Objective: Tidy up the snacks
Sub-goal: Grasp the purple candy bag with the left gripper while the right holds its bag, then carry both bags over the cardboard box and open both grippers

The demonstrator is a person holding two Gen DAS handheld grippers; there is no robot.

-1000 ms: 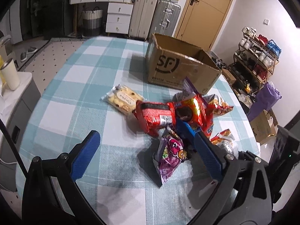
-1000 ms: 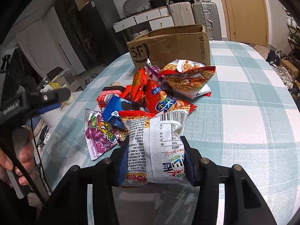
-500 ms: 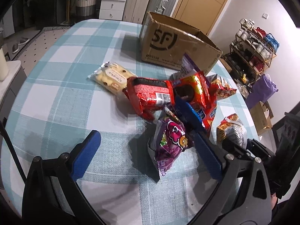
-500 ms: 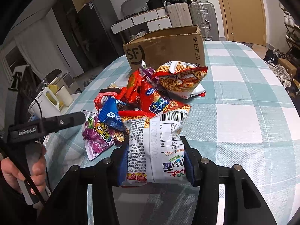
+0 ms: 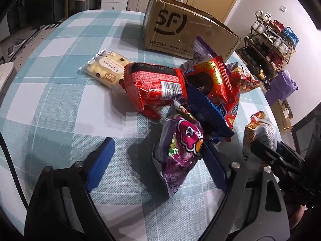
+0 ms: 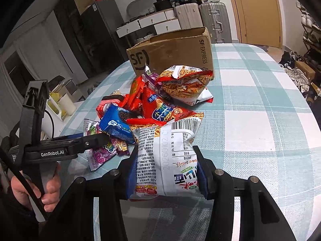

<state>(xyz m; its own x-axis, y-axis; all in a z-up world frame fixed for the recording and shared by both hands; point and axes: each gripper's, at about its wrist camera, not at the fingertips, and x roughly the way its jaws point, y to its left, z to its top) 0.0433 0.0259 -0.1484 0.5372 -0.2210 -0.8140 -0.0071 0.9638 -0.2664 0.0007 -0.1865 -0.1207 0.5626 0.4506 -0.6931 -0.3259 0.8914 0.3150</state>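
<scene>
Checked teal tablecloth [image 5: 60, 108] carries a snack heap before a cardboard box [image 5: 180, 32]; the left gripper [image 5: 158, 160] is closing, a purple candy bag [image 5: 180, 150] between its fingers, one pad still apart. The right gripper [image 6: 166, 170] clamps a white noodle packet [image 6: 166, 156] at the heap's near edge.

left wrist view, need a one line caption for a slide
Left gripper closing around a purple snack bag at the near edge of a snack pile, cardboard box behind on the checked tablecloth.
</scene>
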